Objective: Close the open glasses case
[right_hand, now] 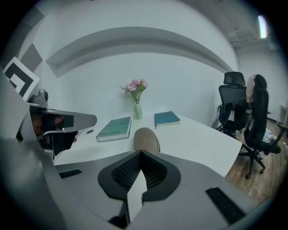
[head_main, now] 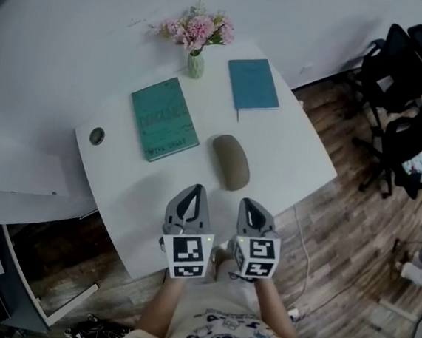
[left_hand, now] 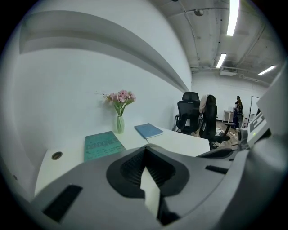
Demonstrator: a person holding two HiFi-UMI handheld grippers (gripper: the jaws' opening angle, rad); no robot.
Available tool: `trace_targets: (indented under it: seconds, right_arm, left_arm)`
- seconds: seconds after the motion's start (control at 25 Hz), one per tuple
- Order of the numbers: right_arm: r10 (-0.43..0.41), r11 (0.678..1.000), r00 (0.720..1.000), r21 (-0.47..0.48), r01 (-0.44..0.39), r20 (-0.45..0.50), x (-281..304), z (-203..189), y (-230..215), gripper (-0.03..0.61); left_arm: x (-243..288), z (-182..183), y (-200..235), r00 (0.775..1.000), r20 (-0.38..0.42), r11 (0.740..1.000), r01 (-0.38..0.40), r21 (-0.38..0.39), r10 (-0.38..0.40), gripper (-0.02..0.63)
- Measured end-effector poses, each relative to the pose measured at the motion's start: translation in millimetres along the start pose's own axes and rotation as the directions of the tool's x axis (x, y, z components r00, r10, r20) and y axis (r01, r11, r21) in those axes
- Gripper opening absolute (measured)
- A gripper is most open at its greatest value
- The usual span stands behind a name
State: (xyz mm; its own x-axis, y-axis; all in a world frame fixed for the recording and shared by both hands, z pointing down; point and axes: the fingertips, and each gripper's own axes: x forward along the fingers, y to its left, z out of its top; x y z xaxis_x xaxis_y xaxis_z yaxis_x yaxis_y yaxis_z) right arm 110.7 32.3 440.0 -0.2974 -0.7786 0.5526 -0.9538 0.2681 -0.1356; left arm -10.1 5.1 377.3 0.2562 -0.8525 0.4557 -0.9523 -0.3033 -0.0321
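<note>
In the head view, I am holding the left tool (head_main: 195, 191) and the right tool (head_main: 251, 204) side by side over the near edge of the white tabletop (head_main: 293, 161). They are just short of the taupe oval glasses case (head_main: 231, 162), whose lid is looking already down. In the left gripper view, the jaws are sitting pressed together, empty. In the right gripper view, the jaws are likewise meeting on nothing and pointing at the case, ready, I judge, to press it.

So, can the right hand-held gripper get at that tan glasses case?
Probably yes: the right hand-held gripper points at the glasses case just ahead, with only bare table between them.
</note>
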Motion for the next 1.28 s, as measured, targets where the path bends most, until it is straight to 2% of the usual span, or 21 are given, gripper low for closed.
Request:
trace_targets:
  seconds: [0.28,0.48,0.68,1.08,1.28]
  right_arm:
    - [0.043,0.999,0.993,0.011,-0.042,-0.107,29.9,-28.7,5.4,0.000]
    - [0.055,0.997,0.987,0.067,-0.045,-0.153,42.3,-40.5,13.9,0.002]
    - [0.102,0.984,0.975,0.164,-0.070,-0.198,54.5,-49.1,24.4,0.002]
    - [0.085,0.952,0.961,0.307,0.001,-0.265,70.5,-55.3,31.2,0.006]
    - [0.066,0.932,0.953,0.359,0.048,-0.297,77.2,-60.9,30.4,0.057]
  left_arm:
    - [26.9,-18.1,-1.7,0.997,-0.048,0.999,0.054,0.003,-0.054,0.000]
    - [39.8,-27.7,1.5,0.990,-0.082,0.992,0.111,-0.062,-0.116,0.000]
    - [52.1,-36.2,11.3,0.983,-0.116,0.985,0.132,-0.114,-0.145,0.002]
    - [60.8,-42.0,28.5,0.978,-0.122,0.979,0.150,-0.139,-0.167,0.002]
    - [60.5,-45.7,31.9,0.976,-0.126,0.977,0.158,-0.145,-0.176,0.002]
